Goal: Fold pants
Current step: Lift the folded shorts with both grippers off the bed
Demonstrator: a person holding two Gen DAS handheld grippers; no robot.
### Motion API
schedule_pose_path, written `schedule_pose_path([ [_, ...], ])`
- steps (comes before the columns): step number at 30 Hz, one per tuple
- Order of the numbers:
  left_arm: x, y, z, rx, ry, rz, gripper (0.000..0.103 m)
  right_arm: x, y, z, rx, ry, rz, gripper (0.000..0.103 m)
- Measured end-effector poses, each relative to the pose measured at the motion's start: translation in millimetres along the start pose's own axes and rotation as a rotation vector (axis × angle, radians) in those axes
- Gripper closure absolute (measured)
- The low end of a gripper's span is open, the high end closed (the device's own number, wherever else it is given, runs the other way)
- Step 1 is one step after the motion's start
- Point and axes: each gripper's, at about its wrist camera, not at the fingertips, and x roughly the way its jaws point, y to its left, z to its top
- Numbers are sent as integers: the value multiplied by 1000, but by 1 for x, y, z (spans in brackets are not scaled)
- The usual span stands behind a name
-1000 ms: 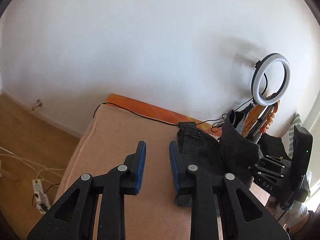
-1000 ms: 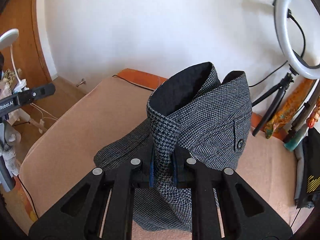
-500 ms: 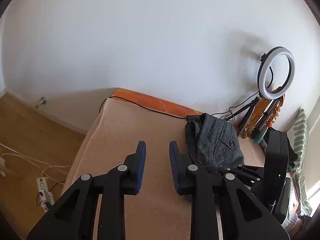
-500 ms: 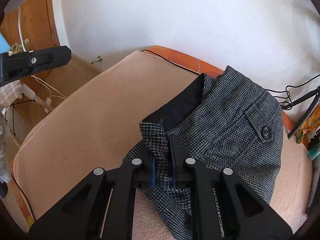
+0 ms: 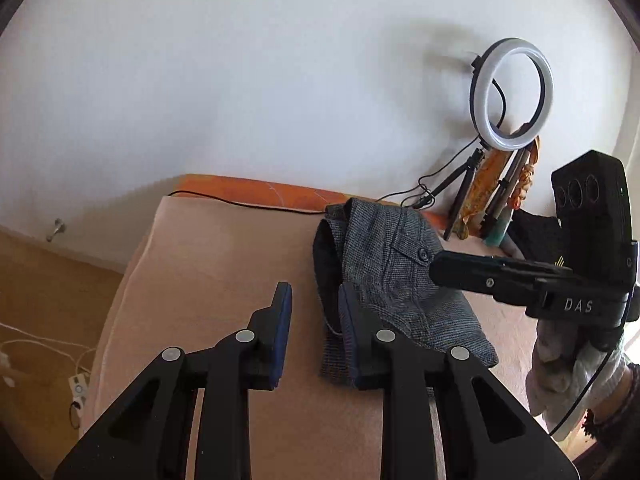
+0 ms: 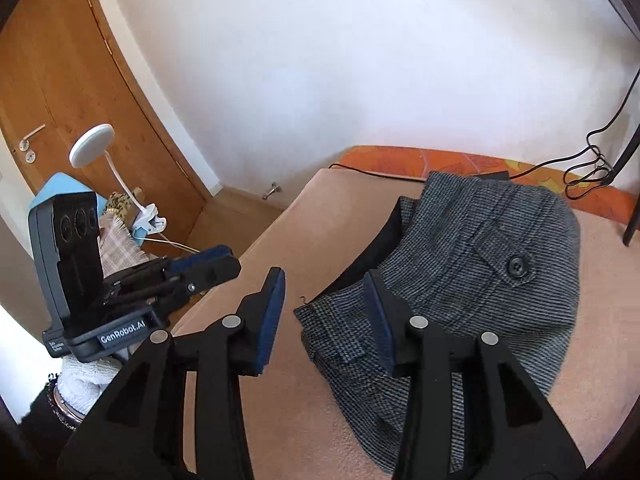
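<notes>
The grey houndstooth pants (image 5: pixel 394 280) lie folded in a compact bundle on the peach-covered bed (image 5: pixel 224 264), button pocket facing up. They also show in the right wrist view (image 6: pixel 472 280). My left gripper (image 5: pixel 312 308) is open and empty, just left of the bundle's near edge. My right gripper (image 6: pixel 326 292) is open and empty, hovering over the bundle's near left corner. The right gripper also shows in the left wrist view (image 5: pixel 440 268), above the pants' right side. The left gripper shows in the right wrist view (image 6: pixel 218 264), off the bed's left edge.
A ring light (image 5: pixel 514 94) on a tripod stands at the bed's far right by the white wall. A black cable (image 5: pixel 240 204) runs along the orange far edge (image 6: pixel 400 160). A wooden door (image 6: pixel 60 100) and a small lamp (image 6: pixel 92 146) are at the left.
My right gripper lowered the pants onto the bed, then opened and let them go. The left gripper stayed open and shifted a little.
</notes>
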Motion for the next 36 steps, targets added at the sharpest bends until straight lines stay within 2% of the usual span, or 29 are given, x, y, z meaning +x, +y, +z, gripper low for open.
schedule_pose_path([
  [4, 13, -34, -8, 78, 28, -53, 81, -21, -25, 6, 9, -16, -71, 60],
  [8, 32, -65, -18, 181, 65, -74, 81, -18, -52, 15, 31, -13, -143, 60],
  [10, 44, -66, -22, 156, 97, -89, 81, -15, -66, 14, 45, 0, -189, 60],
  [12, 58, -62, -28, 138, 135, -56, 79, -16, -84, 13, 80, 5, -216, 58],
  [14, 70, -56, -35, 114, 176, -53, 78, -16, -104, 12, 124, 8, -226, 46],
  [16, 76, -48, -43, 81, 198, -62, 77, -17, -120, 13, 162, 0, -231, 43],
  [22, 71, -40, -46, 41, 195, -86, 77, 3, -166, 13, 276, 60, -210, 42],
  [23, 65, -35, -45, 1, 189, -105, 75, 8, -173, 12, 299, 74, -195, 41],
  [26, 49, -17, -44, -223, 184, -193, 47, 18, -187, 7, 344, 103, -154, 34],
  [28, 40, -6, -48, -355, 186, -214, 45, 21, -193, 3, 346, 109, -143, 33],
  [31, 35, 3, -58, -484, 219, -181, 43, 24, -205, -3, 385, 113, -98, 30],
  [36, 52, 17, -79, -718, 265, -172, 41, 29, -219, -13, 464, 119, -11, 30],
])
